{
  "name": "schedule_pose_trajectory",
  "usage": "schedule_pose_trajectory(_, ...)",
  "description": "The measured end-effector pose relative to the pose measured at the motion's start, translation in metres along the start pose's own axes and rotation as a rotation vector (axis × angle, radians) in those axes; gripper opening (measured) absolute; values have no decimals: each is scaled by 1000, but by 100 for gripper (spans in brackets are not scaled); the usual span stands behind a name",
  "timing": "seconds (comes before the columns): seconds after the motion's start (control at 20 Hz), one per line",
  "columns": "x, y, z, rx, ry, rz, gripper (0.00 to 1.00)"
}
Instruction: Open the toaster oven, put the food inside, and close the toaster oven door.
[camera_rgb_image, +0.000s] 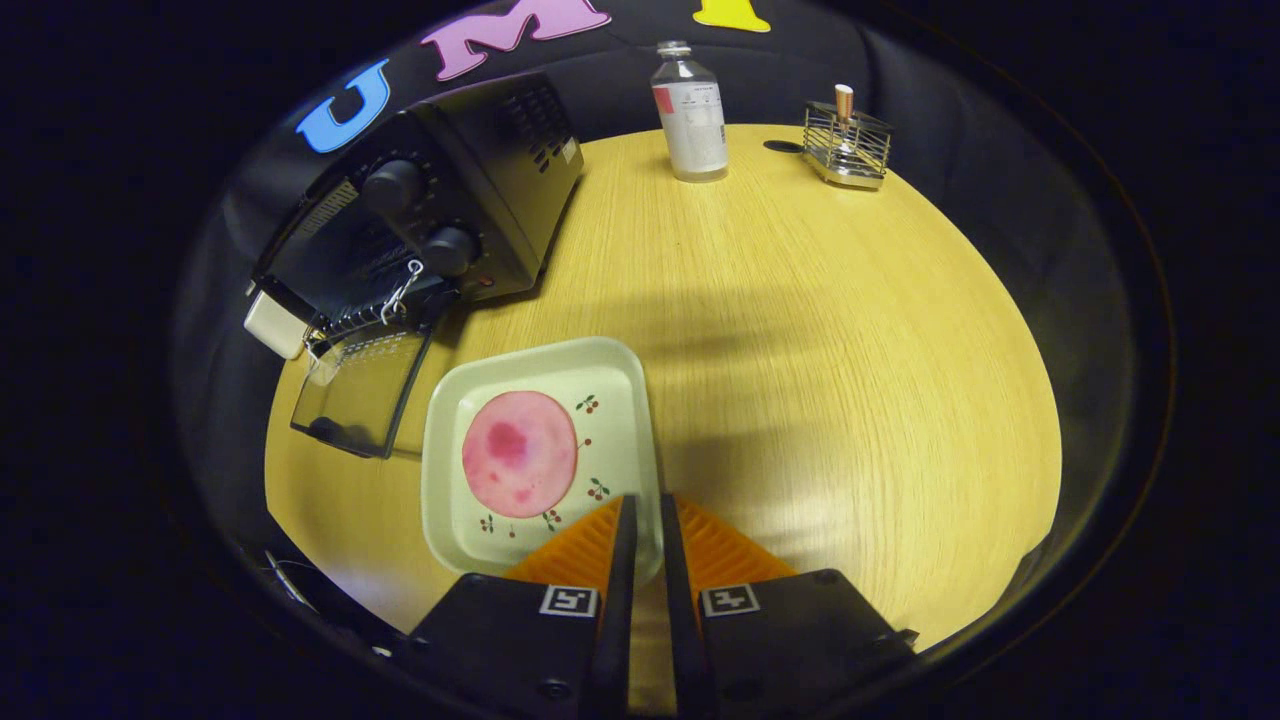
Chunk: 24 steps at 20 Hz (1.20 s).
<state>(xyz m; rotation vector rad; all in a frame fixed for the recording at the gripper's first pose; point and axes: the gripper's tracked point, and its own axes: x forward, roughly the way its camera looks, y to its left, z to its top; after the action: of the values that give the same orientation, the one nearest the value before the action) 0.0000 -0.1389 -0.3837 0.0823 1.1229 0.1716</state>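
Note:
The black toaster oven (480, 190) stands at the far left of the round wooden table (820, 350). Its glass door (360, 395) hangs open, folded down toward the table. Just in front of the door lies a pale square tray (440, 470) with small cherry prints, carrying a round pink slice of food (519, 453). My gripper (646, 505) is at the tray's right rim. Its fingers stand nearly together, with the rim running between them, so it looks shut on the tray.
A clear bottle (692, 115) with a white label stands at the far edge of the table. A small wire rack (846, 145) holding a wooden-handled tool sits to its right. Bare tabletop spreads to the right of the tray.

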Motion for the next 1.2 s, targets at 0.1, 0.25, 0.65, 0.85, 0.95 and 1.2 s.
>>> schedule_pose_trajectory(0.1,-1,-1,0,-48,17,-21,24)
schedule_pose_trajectory(0.25,2,-4,0,-65,27,-69,16)
schedule_pose_trajectory(0.65,-2,-2,-1,43,28,66,6)
schedule_pose_trajectory(0.85,-4,2,-8,245,60,156,6)
schedule_pose_trajectory(0.95,-10,-8,-5,330,50,177,6)
schedule_pose_trajectory(1.2,-31,-28,5,463,10,197,6)
